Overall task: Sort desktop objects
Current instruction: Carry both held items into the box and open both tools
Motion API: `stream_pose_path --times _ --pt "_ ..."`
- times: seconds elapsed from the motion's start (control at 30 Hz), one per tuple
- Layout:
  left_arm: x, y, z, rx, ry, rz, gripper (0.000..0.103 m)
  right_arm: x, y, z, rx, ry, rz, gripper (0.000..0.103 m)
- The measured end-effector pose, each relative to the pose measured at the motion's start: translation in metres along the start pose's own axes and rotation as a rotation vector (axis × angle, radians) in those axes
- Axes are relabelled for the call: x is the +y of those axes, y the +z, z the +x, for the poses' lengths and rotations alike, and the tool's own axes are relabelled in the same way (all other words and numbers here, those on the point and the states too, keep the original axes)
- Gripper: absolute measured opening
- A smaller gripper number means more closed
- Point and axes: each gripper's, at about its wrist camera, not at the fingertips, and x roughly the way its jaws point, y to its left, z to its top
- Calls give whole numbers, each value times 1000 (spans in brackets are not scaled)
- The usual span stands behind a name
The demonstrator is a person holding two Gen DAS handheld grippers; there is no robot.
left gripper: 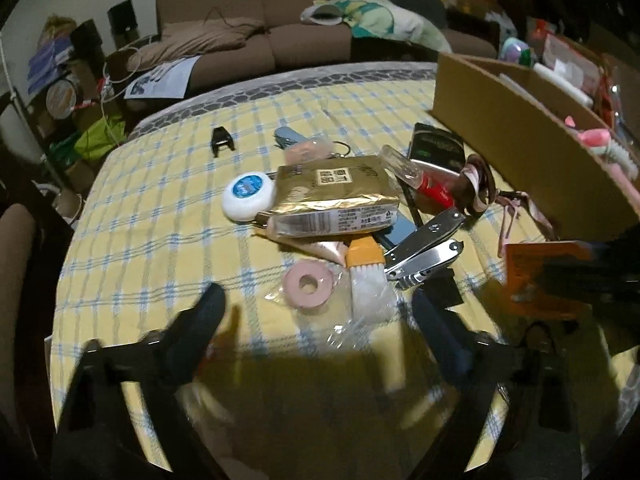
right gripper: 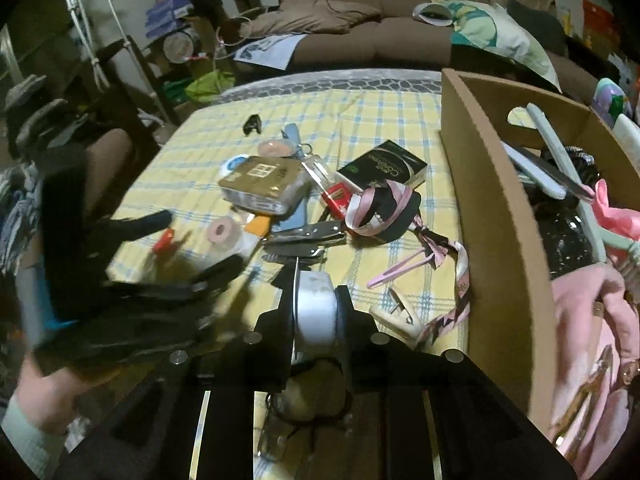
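— Where is the left hand-held gripper (left gripper: pixel 316 300)?

— Over the yellow checked worktop (left gripper: pixel 160 216), jaws apart and nothing between them. The pink tape roll (left gripper: pixel 307 283) in its clear wrapper lies just ahead, nearer the right finger, with the gold packet (left gripper: pixel 336 196) and the white round case (left gripper: pixel 249 196) farther on.

— And the right hand-held gripper (right gripper: pixel 316 296)?

— Closed on a white roll (right gripper: pixel 316 308) — its pads press on both sides. The folding tools (right gripper: pixel 304 236) lie just beyond its tips, the pink ribbon (right gripper: pixel 376 208) farther right, and the cardboard box (right gripper: pixel 500 216) stands at the far right.
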Motion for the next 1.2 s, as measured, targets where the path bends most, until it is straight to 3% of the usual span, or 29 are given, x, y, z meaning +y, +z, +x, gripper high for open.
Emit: stream_pose_path --times 0.07,0.2,0.27,0.33,0.53,0.7,0.83,1.0,1.1,1.2 --pt "1 1 6 14 -40 -17 46 -1 2 -10 -15 12 4 19" --pt "14 0 7 22 -105 -117 35 -10 12 -38 -63 58 45 19" --pt "31 -1 3 15 -167 -220 13 -20 19 -54 -99 81 77 19" --pt "46 -2 -2 10 -195 -301 13 -37 27 -78 -153 94 124 19" --pt "68 3 -33 -56 -267 -411 12 -114 32 -132 -269 80 294 19" --pt "56 20 -71 -132 -354 -411 12 -185 14 -158 -308 66 457 19" --pt "19 38 -92 -158 -430 -359 12 -223 -3 -154 -277 78 546 19" --pt "-55 59 -95 -118 -548 -259 13 -247 -23 -131 -191 259 659 19" --pt "-94 68 -89 -85 -589 -231 13 -245 -31 -116 -110 345 651 20" --pt "-130 76 -82 -57 -600 -192 13 -247 -42 -103 -30 300 637 24"
